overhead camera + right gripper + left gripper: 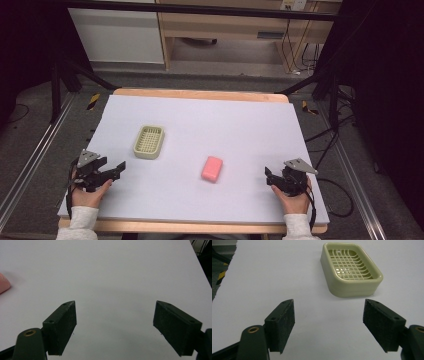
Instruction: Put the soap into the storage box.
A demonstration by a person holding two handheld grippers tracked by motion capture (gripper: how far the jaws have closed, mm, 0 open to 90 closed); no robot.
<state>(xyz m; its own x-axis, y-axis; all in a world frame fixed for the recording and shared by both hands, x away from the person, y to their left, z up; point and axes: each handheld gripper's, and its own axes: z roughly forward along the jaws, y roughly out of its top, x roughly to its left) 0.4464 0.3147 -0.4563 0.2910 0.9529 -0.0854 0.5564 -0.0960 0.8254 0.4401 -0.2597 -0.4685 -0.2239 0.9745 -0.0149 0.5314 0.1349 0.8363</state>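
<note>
High view, left to right: my left gripper (117, 169) sits near the table's (200, 107) left front edge, jaws spread apart and holding nothing; just ahead and a bit right of it is the soap dish (149, 141), pale green with a slotted grid floor, nothing in it; further right, around mid-table, the pink soap bar (212, 168) lies flat on the white surface, well apart from the dish; then my right gripper (270, 176) near the right front edge, jaws also wide apart and empty, pointing in toward the bar; left gripper view has the soap dish (350, 268) ahead and slightly right of centre between the pads (287, 322); right gripper view catches just a corner of the soap bar (3, 285) at the far left edge, so that gripper isn't lined up on it. Judging from the layout, the job looks like soap into dish, nothing started. Risks as I see them: the bar is rounded and probably slick, so a squeeze off its middle could make it squirt out or twist; the dish looks light, so a nudge from either claw could slide it; dropping the bar from height could bounce it off the rim. Writing: no brand, label or text readable on soap, dish or grippers.
</note>
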